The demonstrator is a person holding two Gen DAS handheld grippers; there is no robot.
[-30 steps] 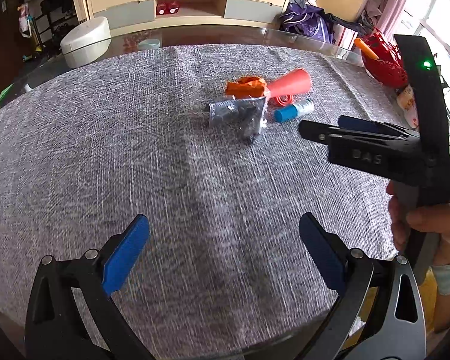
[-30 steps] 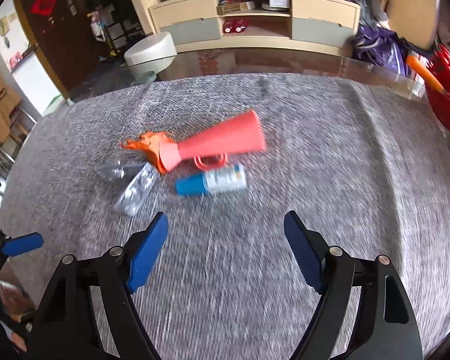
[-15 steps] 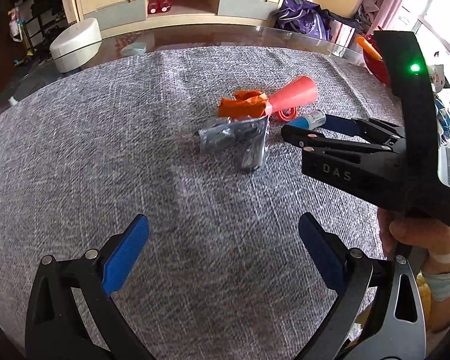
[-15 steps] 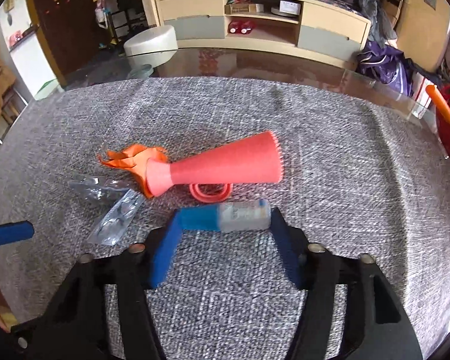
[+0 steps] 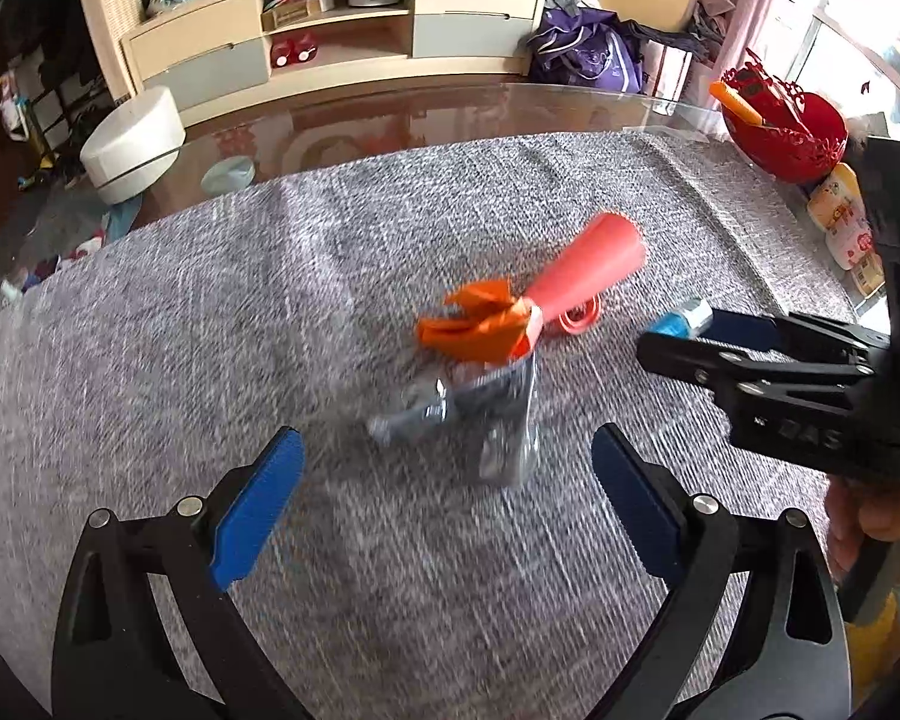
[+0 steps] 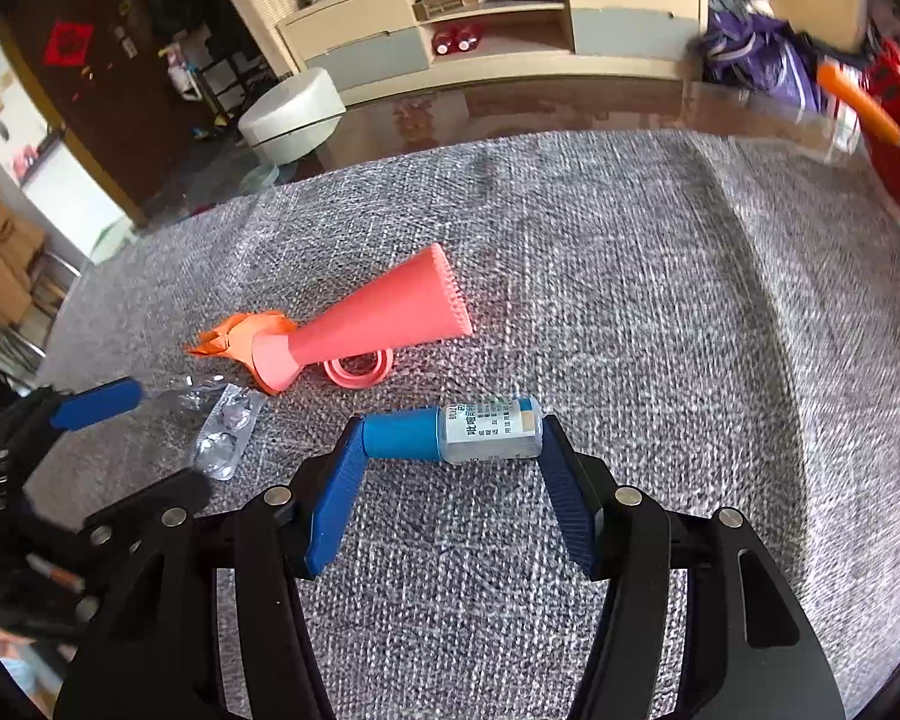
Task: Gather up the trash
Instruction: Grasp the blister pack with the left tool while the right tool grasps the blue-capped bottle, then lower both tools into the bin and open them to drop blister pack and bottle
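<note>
Right gripper (image 6: 453, 441): clamped endwise on the bottle (image 6: 480, 435), lying on the cloth (image 6: 630, 300).
Left gripper (image 5: 444, 468): jaws spread, empty, above the blister packs (image 5: 480, 420).
Cone (image 6: 378, 321): beside the bottle; bare cloth to its right.

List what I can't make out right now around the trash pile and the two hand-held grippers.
- Blister packs: smeared by motion blur in the left wrist view; their count is unclear.
- Small bottle: its label is too small to read in the right wrist view; the right hand-held gripper hides most of it in the left wrist view.
- Red basket: blurred and cut by the frame edge in the right wrist view.
</note>
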